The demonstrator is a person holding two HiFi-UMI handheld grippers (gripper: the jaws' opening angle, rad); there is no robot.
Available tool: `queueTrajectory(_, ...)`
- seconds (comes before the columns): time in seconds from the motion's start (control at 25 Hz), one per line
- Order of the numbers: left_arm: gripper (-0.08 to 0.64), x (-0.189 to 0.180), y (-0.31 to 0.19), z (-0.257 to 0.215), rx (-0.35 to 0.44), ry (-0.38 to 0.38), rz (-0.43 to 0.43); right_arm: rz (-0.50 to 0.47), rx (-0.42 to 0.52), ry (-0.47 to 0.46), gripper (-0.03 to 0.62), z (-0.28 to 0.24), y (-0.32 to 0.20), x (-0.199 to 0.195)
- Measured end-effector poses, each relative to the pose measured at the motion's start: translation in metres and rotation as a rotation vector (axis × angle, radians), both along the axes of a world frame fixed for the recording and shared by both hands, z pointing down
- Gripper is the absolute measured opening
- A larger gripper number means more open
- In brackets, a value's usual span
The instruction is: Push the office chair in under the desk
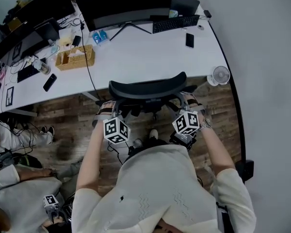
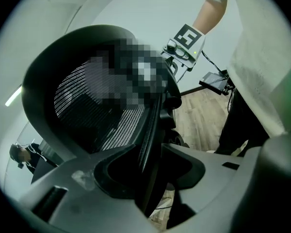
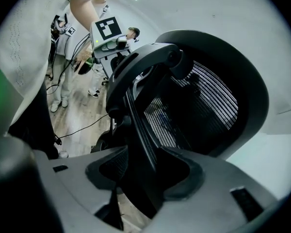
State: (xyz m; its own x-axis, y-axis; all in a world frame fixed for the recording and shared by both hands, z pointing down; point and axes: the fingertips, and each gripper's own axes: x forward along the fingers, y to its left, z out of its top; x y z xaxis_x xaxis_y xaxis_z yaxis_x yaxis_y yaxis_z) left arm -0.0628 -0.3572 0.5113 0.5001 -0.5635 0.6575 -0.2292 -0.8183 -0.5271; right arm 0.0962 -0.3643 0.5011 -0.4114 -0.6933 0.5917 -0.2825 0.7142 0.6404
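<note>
The office chair [image 1: 148, 89] stands at the near edge of the white tabletop [image 1: 145, 57], its curved black backrest overlapping that edge in the head view. The seat is hidden below the backrest. The person stands just behind the chair, both arms stretched forward.

The left tool [image 1: 108, 108] is clenched on the left side of the backrest. In the left gripper view its jaws [image 2: 150, 174] close on the thin black rim of the frame, with the mesh back [image 2: 87, 96] rising to the left of them. The right tool [image 1: 186, 102] grips the right side in the same way. In the right gripper view the rim runs down between the jaws [image 3: 143, 178], and the mesh [image 3: 208, 101] spreads to the right.

On the tabletop a dark monitor [image 1: 121, 4] stands at the far side, with a keyboard [image 1: 175, 23] to its right and a phone [image 1: 189, 40] nearer. A woven tissue box [image 1: 75, 57] sits to the left. A small white fan [image 1: 220, 75] is at the tabletop's near right corner. The floor [image 1: 68, 125] is wooden planks.
</note>
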Motion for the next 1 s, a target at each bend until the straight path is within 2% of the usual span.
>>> queueTrajectory(1.0, 0.163, -0.01, -0.046, -0.002, -0.008, 0.005, -0.015, -0.033, 0.016, -0.001, 0.212, -0.002, -0.048, -0.01)
